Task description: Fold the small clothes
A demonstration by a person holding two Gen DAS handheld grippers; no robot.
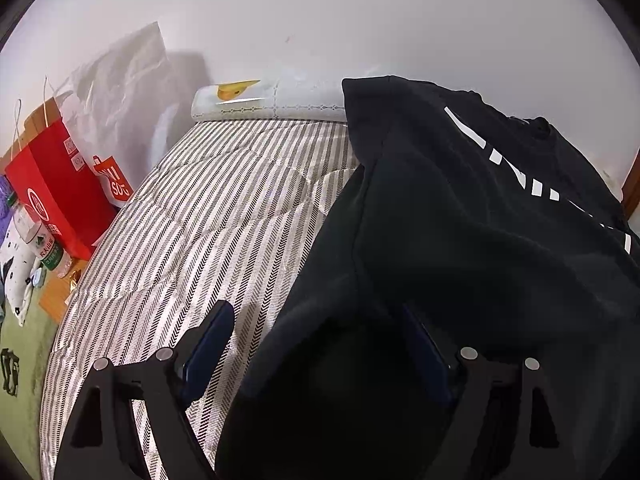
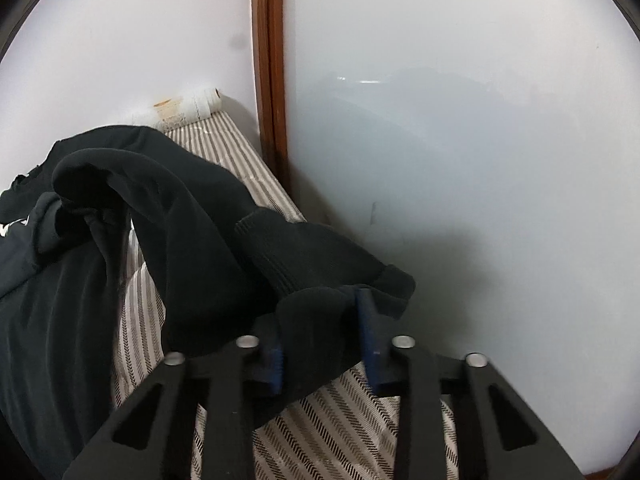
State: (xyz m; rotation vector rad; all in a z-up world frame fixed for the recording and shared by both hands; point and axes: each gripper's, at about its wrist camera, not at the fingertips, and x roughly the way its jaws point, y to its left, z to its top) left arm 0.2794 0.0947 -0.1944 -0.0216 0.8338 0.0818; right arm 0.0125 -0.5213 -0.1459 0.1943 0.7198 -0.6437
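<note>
A black sweatshirt (image 1: 460, 208) with white lettering lies on the striped bed (image 1: 208, 200). My left gripper (image 1: 320, 336) is open, its fingers wide apart, with the sweatshirt's hem lying between them and over the right finger. In the right wrist view my right gripper (image 2: 324, 320) has its blue-padded fingers closed on the ribbed cuff (image 2: 304, 264) of the sweatshirt's sleeve (image 2: 168, 208), held a little above the striped bed (image 2: 328, 420). The sweatshirt's body fills the left of that view.
A white wall runs behind the bed. A rolled white cloth (image 1: 272, 100) lies at the bed's far edge. Red paper bags (image 1: 60, 188), a bottle (image 1: 44, 244) and clutter stand on the floor to the left. A brown wooden post (image 2: 272, 80) and pale panel are at the right.
</note>
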